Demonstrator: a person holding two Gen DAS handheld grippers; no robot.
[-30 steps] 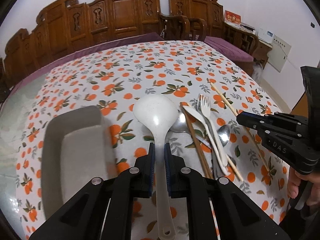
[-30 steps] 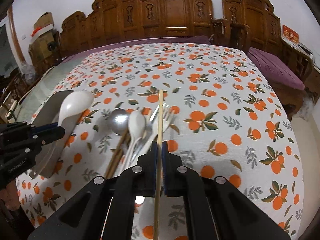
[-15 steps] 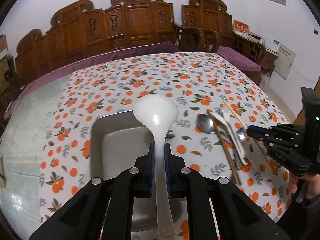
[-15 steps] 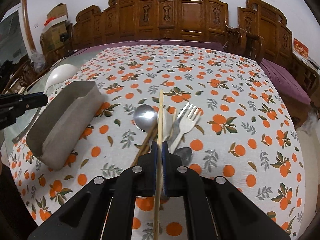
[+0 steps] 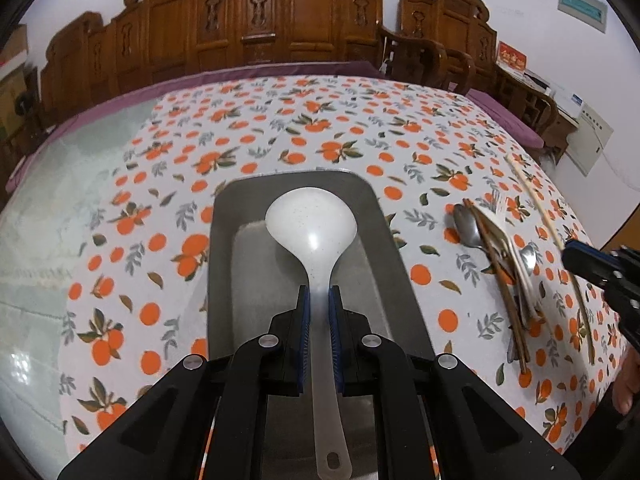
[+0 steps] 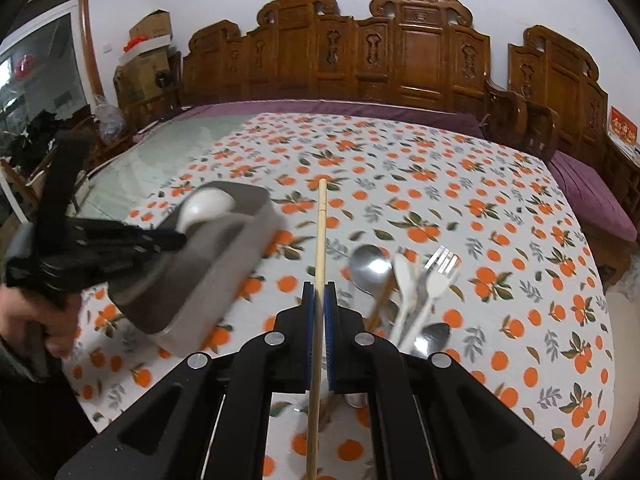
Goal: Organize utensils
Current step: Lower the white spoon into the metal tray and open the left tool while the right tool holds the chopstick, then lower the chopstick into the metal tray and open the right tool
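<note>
My left gripper (image 5: 319,294) is shut on the handle of a white ladle (image 5: 311,229), whose bowl hangs over the grey metal tray (image 5: 394,248). From the right wrist view the left gripper (image 6: 176,239) and ladle (image 6: 205,209) show above the tray (image 6: 208,280). My right gripper (image 6: 319,290) is shut on a pale wooden chopstick (image 6: 320,232), lifted above the cloth. On the cloth lies a pile with a metal spoon (image 6: 370,268), a white plastic spoon (image 6: 405,276), a white fork (image 6: 436,280), brown chopsticks and a second metal spoon (image 6: 434,336).
An orange-patterned tablecloth (image 5: 320,136) covers the table, with bare glass (image 5: 44,216) at the left. Carved wooden chairs (image 6: 400,56) line the far side. A person's hand (image 6: 28,320) holds the left gripper. Another pale chopstick (image 5: 536,204) lies beside the pile.
The left gripper carried the ladle leftward until it hangs over the tray. The right gripper swung left and rose with its chopstick, leaving the pile at its right.
</note>
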